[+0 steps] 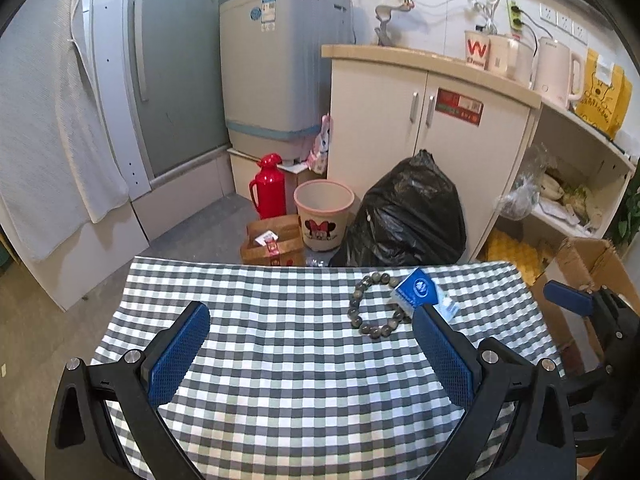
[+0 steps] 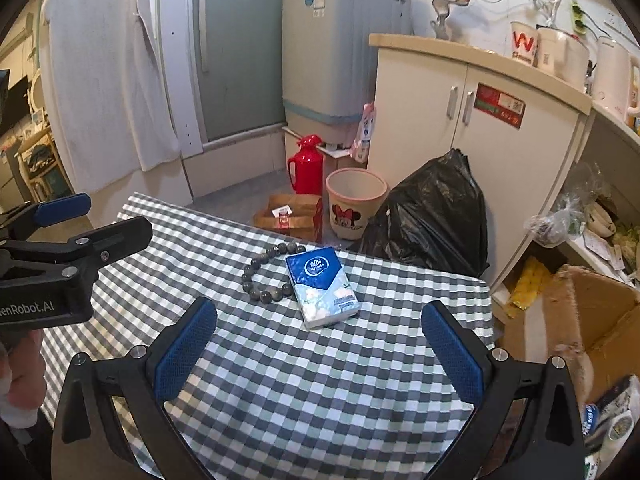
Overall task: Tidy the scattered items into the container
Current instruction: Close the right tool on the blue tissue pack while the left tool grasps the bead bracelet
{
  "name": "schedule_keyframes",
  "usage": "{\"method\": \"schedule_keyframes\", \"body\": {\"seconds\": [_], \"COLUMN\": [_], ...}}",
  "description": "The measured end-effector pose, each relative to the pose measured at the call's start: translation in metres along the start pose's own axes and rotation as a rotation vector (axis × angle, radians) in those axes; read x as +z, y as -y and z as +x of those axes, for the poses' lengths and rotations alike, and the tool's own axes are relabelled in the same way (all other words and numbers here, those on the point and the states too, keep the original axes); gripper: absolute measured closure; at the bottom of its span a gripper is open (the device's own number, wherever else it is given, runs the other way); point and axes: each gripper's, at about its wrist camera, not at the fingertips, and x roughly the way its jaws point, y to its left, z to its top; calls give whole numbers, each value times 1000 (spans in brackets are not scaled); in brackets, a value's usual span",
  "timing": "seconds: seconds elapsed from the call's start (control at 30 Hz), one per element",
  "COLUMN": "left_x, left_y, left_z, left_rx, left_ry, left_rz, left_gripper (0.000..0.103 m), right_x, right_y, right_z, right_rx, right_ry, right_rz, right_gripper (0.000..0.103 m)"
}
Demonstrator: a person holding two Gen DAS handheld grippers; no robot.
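Note:
A blue tissue pack (image 2: pixel 323 285) lies on the checked tablecloth (image 2: pixel 280 380), overlapping a bracelet of dark round beads (image 2: pixel 260 272). In the left wrist view the same tissue pack (image 1: pixel 424 294) and bead bracelet (image 1: pixel 372 304) lie at the cloth's far right. My left gripper (image 1: pixel 310 330) hovers open above the cloth, its right finger close to the pack. My right gripper (image 2: pixel 320 332) is open too, just short of the pack, nothing between its pads. Each gripper shows in the other's view: right gripper (image 1: pixel 580 300), left gripper (image 2: pixel 88 216). No container sits on the table.
Beyond the table's far edge stand a pink cartoon-mouse bin (image 2: pixel 356 204), a black rubbish bag (image 2: pixel 432 216), a brown paper bag (image 2: pixel 292 216) and a red flask (image 2: pixel 306 164). An open cardboard box (image 2: pixel 592 320) sits on the floor to the right, by a white cabinet (image 2: pixel 472 128).

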Motion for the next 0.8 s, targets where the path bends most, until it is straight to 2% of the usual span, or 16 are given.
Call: {"method": "schedule_keyframes", "body": {"seconds": [0.43,0.8], "left_x": [0,-4], "left_y": [-5,-7], "left_z": [51,93], "left_rx": [-9,-59], "left_ry": [-61,-133], "left_rz": [13,0], "left_gripper": [0,0], "right_x": [-3,-10], "right_y": [8,9], "right_z": [59,99], "right_rx": [-7,-20], "right_ry": [-83,-128], "right_rz": [-1,-33], "right_gripper": [0,0]}}
